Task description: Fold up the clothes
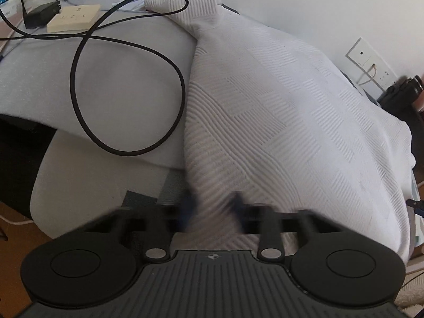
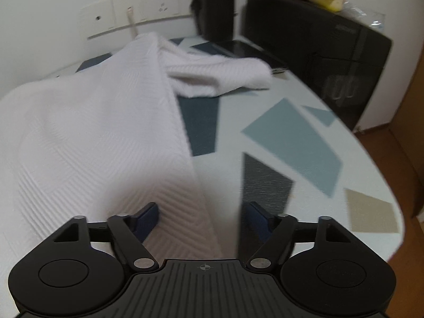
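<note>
**Left grip set on the hem, right jaws not yet on cloth**

Left gripper [image 1: 212,206]: its blue-padded fingers [image 1: 239,204] are drawn together on a bunched fold of the white textured knit garment [image 1: 278,111]. The pads are blurred, but cloth runs straight up from between them, so this reads as a pinch on the near edge. Holding there makes sense: an edge grip lets the whole panel be lifted and carried over itself.

Right gripper [image 2: 204,217]: jaws stand apart. One blue pad [image 2: 148,218] sits over the garment's side edge, the other [image 2: 258,218] over the bare table; neither visibly presses fabric. Judged to be straddling the edge for a matching grip, so both corners can move together and the fold stays square.

The garment lies spread across the pale round tabletop with blue and grey geometric patches [image 2: 291,137]. One sleeve [image 2: 220,76] lies folded out to the side at the far end.

A looped black cable [image 1: 127,84] rests on grey padding [image 1: 47,74] just beside the garment, touching its far end. Risk, as judged: a dragged hem could snag it.
</note>
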A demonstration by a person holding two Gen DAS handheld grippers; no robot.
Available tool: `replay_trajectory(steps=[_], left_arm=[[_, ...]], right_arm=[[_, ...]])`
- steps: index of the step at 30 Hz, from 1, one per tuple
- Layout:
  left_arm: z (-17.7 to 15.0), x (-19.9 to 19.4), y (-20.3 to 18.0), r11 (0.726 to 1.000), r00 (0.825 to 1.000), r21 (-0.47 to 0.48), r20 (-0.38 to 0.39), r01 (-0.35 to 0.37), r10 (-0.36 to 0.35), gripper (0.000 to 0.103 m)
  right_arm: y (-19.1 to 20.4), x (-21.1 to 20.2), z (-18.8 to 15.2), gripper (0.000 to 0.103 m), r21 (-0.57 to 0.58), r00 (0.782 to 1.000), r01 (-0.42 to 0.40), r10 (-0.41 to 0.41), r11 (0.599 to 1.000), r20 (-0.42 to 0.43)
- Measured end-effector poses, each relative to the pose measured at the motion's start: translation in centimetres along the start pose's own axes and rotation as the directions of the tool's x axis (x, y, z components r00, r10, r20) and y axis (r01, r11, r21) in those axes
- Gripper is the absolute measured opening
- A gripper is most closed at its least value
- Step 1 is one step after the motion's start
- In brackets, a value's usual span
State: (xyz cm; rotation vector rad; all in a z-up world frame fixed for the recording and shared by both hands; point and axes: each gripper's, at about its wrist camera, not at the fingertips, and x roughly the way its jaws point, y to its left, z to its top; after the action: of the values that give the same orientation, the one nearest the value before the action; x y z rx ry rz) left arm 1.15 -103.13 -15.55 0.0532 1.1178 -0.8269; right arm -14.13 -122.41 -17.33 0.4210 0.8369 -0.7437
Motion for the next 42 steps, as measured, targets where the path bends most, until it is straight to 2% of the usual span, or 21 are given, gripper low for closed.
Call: replay_trajectory(steps=[2,5,6,8,11,13,19,24,27,29,31,33,36,39,42], left_arm=[[0.1,-0.2,-0.1,1.0,1.0,0.011,0.002,0.014,-0.014,0.007],[0.0,-1.5,-0.1,0.999,0.999,0.044,0.029,0.019,-0.02,0.006],[-0.1,-2.0,-0.1,0.998,0.999,0.056,0.041,0.019,-0.021,0.006],[-0.3,-3.1,-0.1,0.997,0.998,0.081,0.061,0.016,-0.021,0.006],[-1.2,-4.7,0.9,0.995,0.999,0.098,0.048,0.009,-0.013,0.006],[-2.2,-5.0,1.4,0.996,1.0,0.089,0.012,0.013,-0.014,0.006],[-5.9,-4.8,2.6,0.999,0.996,0.047,-0.094,0.018,-0.013,0.006],[-6.5,-4.4,2.9,0.997,0.992,0.076,-0.13,0.011,-0.002,0.006],[-6.0,-4.1,2.5,0.992,0.991,0.121,-0.131,-0.016,0.031,0.012],[-5.5,-4.5,2.2,0.986,0.995,0.167,-0.095,-0.02,0.036,0.032],[-4.7,-4.9,1.7,0.98,0.999,0.201,-0.042,-0.005,0.014,0.041],[-3.6,-4.5,1.4,0.979,1.0,0.204,-0.01,-0.007,0.01,0.041],[-1.9,-2.8,1.1,0.977,0.999,0.207,0.017,-0.046,0.043,0.041],[-0.8,-1.2,0.7,0.976,0.997,0.204,0.036,-0.079,0.073,0.041],[0.0,0.3,0.3,0.975,0.994,0.194,0.052,-0.105,0.097,0.041]], right_arm=[[0.9,-0.1,0.2,0.05,-0.039,1.0,-0.024,0.024,0.999,0.004],[1.7,-0.5,0.6,0.011,-0.076,0.998,-0.066,0.065,0.995,-0.012],[2.0,-0.6,0.7,0.005,-0.088,0.997,-0.08,0.078,0.993,-0.018],[1.9,-1.5,0.8,0.005,-0.097,0.998,-0.067,0.067,0.993,-0.001],[0.7,-3.1,0.3,0.005,-0.08,0.999,-0.051,0.052,0.995,0.008],[-0.3,-4.0,-0.7,0.005,-0.052,0.998,-0.058,0.057,0.997,-0.014],[-0.8,-6.1,-5.0,0.005,-0.024,0.997,0.009,-0.011,1.0,-0.076],[-0.5,-6.8,-6.5,0.005,-0.023,0.99,0.059,-0.062,0.998,-0.126],[0.0,-6.7,-6.5,0.008,-0.029,0.982,0.084,-0.087,0.996,-0.165],[0.3,-6.7,-5.9,0.02,-0.027,0.985,0.079,-0.082,0.997,-0.152],[0.3,-7.0,-4.8,0.047,-0.015,0.994,0.054,-0.055,0.998,-0.097],[0.2,-7.0,-3.3,0.058,0.009,0.999,0.038,-0.037,0.999,-0.037],[-0.4,-5.4,-0.8,0.067,0.083,0.999,0.036,-0.038,0.996,0.026],[-0.8,-3.1,1.1,0.067,0.162,0.999,0.002,-0.01,0.987,0.05],[-0.7,-1.2,2.3,0.066,0.192,0.997,-0.028,0.015,0.981,0.072]])
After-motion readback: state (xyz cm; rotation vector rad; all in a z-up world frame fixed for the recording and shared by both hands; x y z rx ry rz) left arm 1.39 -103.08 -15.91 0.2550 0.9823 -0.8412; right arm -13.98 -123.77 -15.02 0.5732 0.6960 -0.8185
